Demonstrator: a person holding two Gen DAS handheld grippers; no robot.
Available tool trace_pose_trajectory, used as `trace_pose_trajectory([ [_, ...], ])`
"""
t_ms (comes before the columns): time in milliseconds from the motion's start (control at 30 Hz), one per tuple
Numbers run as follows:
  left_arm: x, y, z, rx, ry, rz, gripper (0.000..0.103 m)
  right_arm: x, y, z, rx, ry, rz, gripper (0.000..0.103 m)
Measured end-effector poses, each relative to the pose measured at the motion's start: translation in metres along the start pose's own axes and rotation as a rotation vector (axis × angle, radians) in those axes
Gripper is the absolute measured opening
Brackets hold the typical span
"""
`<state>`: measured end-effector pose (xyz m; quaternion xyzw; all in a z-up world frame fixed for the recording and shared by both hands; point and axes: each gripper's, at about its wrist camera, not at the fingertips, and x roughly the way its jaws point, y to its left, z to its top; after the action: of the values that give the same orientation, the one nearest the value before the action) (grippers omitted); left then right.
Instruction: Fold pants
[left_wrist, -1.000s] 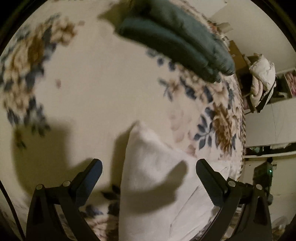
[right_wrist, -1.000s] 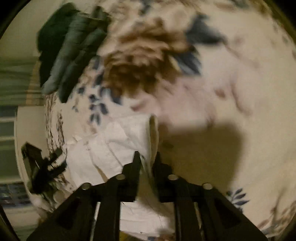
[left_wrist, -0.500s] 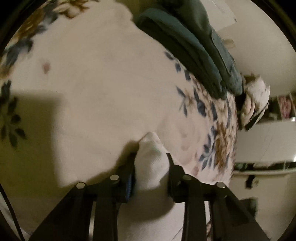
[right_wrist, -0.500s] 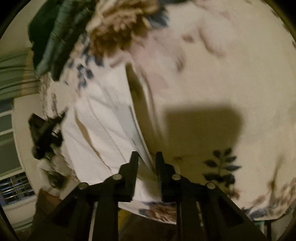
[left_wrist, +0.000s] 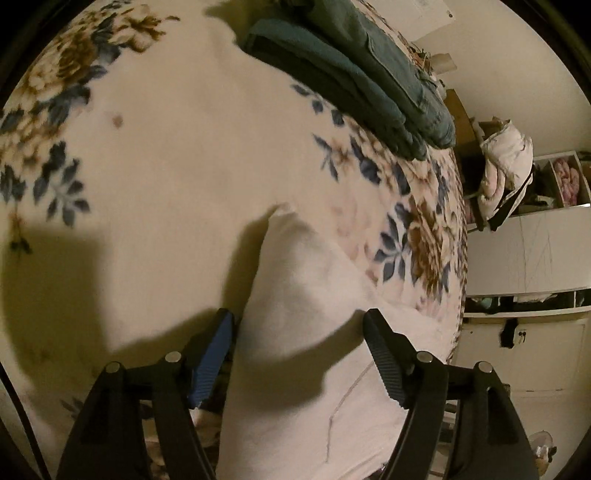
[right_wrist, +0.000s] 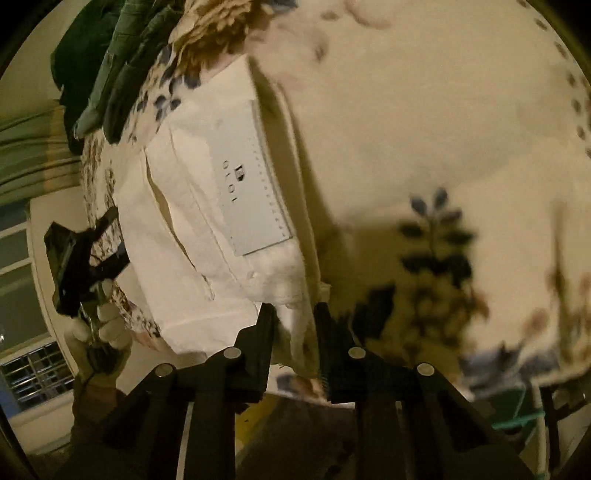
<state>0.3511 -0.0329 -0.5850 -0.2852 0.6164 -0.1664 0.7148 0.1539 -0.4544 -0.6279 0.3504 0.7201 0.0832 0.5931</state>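
Observation:
White pants (left_wrist: 314, 332) lie on a floral blanket (left_wrist: 166, 166). A pointed fold of them lies between the fingers of my left gripper (left_wrist: 297, 314). Its jaws are opening and the pads stand off the cloth. In the right wrist view the pants (right_wrist: 207, 221) lie flat, a pale label patch (right_wrist: 251, 184) facing up. My right gripper (right_wrist: 294, 306) is closing narrowly on the fuzzy waistband edge (right_wrist: 295, 280) near the bed's edge. The left gripper (right_wrist: 88, 258) also shows at the far side of the pants, held by a gloved hand (right_wrist: 107, 325).
A stack of folded dark green clothes (left_wrist: 369, 74) sits on the blanket beyond the pants, also in the right wrist view (right_wrist: 110, 74). White shelves (left_wrist: 524, 251) and a bundled quilt (left_wrist: 506, 166) stand past the bed's edge. A window (right_wrist: 22, 258) is at the left.
My left gripper pinched the pants' tip half a second ago and has since let it go. My right gripper has pulled the waistband along, so the pants now lie spread with the label showing.

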Motion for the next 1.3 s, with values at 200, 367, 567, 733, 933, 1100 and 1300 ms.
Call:
trace_pose_trajectory([
  [200,0.016,-0.006,0.009,0.003,0.02,0.006,0.073,0.05,-0.011,0.011,0.024,0.126,-0.063,0.044],
  [367,0.031,-0.014,0.025,0.055,0.039,0.023,0.073,0.014,0.01,0.025,-0.083,0.012,-0.046,0.079],
  [567,0.042,-0.022,0.036,0.179,0.016,0.064,0.03,0.01,0.005,0.065,-0.017,-0.151,0.044,0.079],
  [733,0.035,0.008,0.043,0.072,0.006,-0.018,0.021,0.009,0.02,0.08,-0.059,-0.243,0.041,0.018],
  [933,0.024,0.018,0.044,-0.007,0.061,-0.07,0.04,0.014,0.016,0.083,-0.027,-0.11,0.134,0.07],
  [1100,-0.035,0.002,0.011,0.071,-0.089,-0.051,0.103,0.017,-0.007,0.065,-0.029,-0.016,0.139,0.089],
  [1300,0.0,0.012,-0.037,0.036,0.083,-0.066,0.103,0.067,-0.018,0.042,-0.01,0.072,0.291,0.093],
])
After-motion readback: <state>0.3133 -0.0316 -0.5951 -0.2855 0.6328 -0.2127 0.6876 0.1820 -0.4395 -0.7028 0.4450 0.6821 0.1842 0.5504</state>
